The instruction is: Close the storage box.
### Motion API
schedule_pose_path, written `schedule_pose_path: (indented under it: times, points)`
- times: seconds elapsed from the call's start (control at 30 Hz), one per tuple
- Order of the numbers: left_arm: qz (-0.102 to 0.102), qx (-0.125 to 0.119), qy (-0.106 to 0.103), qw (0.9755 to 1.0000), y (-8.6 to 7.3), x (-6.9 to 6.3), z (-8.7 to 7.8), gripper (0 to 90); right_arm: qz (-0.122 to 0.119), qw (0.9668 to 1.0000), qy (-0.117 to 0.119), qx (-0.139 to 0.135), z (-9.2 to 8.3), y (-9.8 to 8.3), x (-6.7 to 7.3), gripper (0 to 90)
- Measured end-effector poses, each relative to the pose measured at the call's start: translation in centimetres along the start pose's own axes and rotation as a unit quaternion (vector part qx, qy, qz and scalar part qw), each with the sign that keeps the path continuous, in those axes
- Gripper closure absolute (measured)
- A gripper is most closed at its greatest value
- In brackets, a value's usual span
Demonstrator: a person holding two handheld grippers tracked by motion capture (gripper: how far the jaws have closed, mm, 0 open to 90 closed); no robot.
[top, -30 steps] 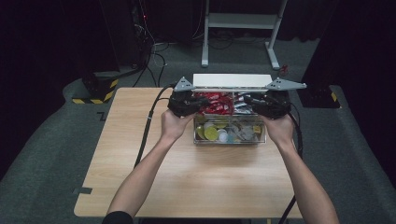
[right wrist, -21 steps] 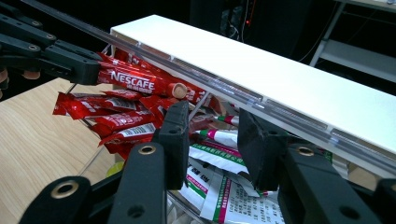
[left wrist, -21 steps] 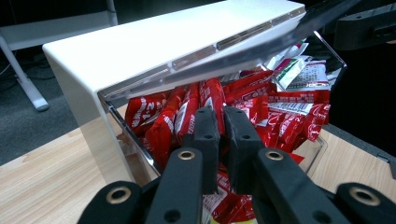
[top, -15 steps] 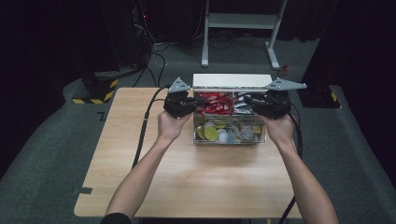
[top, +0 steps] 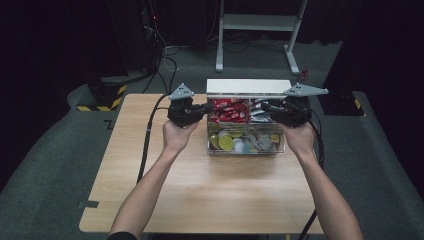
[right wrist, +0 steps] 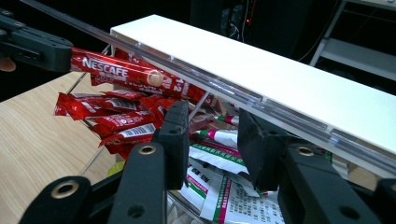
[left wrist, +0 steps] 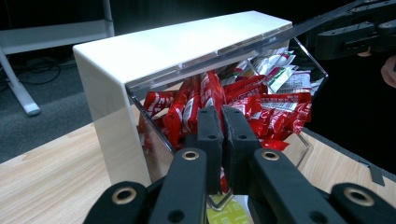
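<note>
High view: a person's two hands work at a clear box (top: 245, 151) with a white lid (top: 247, 86), which stands at the far edge of the tabletop (top: 200, 190). The left tongs (top: 207, 106) reach in over the box's left wall and the right tongs (top: 265, 106) over its right wall, so that the two point at each other across it. The left hand (top: 175, 135) and the right hand (top: 300, 137) sit just outside those walls, and a cable trails from each tool toward the near side of the box.

In the left gripper view the left tongs are pressed all but together, with a sliver of red showing between them. The right gripper view shows them from across the box, closed on the end of a red Nescafé stick (right wrist: 112, 65). The stick is held level above the heap of red sticks (top: 227, 111) in the box's rear left part, just under the raised clear flap (right wrist: 196, 60) of the lid.

The right tongs stand a narrow gap apart with nothing pinched between the pads, poised over the white and green sachets (right wrist: 219, 186) in the box's rear right part. Yellow-green discs (top: 226, 143) fill the front part of the box.
</note>
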State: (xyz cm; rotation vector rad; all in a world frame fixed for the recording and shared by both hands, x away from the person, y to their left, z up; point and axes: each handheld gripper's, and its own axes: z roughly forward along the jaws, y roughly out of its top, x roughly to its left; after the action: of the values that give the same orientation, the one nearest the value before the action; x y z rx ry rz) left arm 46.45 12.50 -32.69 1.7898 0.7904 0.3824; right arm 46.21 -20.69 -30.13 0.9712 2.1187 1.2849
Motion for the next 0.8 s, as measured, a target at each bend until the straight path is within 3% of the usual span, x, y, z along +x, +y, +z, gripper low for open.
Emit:
schedule_pose_path:
  times: [0.5,0.8]
  points:
    - [0.015,-0.001,-0.010,0.9998,0.0,-0.5,-1.3,87.1,0.000,1.0000,0.000,-0.001,0.0,0.0,0.0,64.0]
    - [0.009,-0.008,-0.012,0.9998,-0.6,-0.3,-2.0,87.1,0.000,1.0000,0.000,-0.001,0.0,0.0,0.0,64.1]
